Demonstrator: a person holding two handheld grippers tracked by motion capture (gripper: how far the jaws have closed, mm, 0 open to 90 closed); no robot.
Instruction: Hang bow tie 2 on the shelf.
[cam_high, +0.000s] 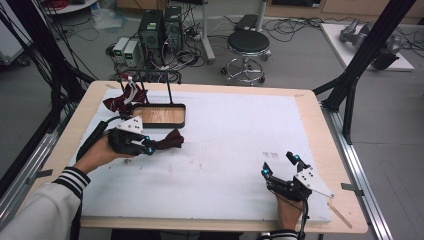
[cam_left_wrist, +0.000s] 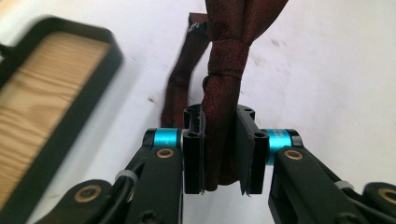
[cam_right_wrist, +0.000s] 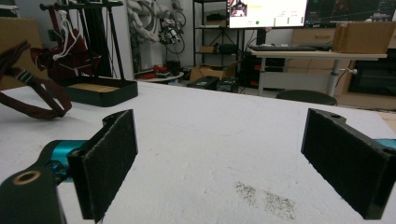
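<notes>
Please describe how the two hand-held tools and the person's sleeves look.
Both the left tool and right tool are black, with bright blue collars near the jaws, brass-coloured pivot pins and a grey three-cornered plate on top. A black cable trails from each. The left sleeve is white, its cuff striped black and white.

dark red bow tie (cam_left_wrist: 224, 60) — white table (cam_high: 235, 135)

Even indoor light, soft shadows; tray (cam_left_wrist: 42, 107) blurred, perhaps motion; jaws sharp.

Tray (cam_high: 161, 115) far-left on table (cam_high: 310, 107); bow tie (cam_high: 169, 140) just in front (in left gripper (cam_high: 149, 149) fingers); right gripper (cam_high: 280, 164) near-right.
</notes>
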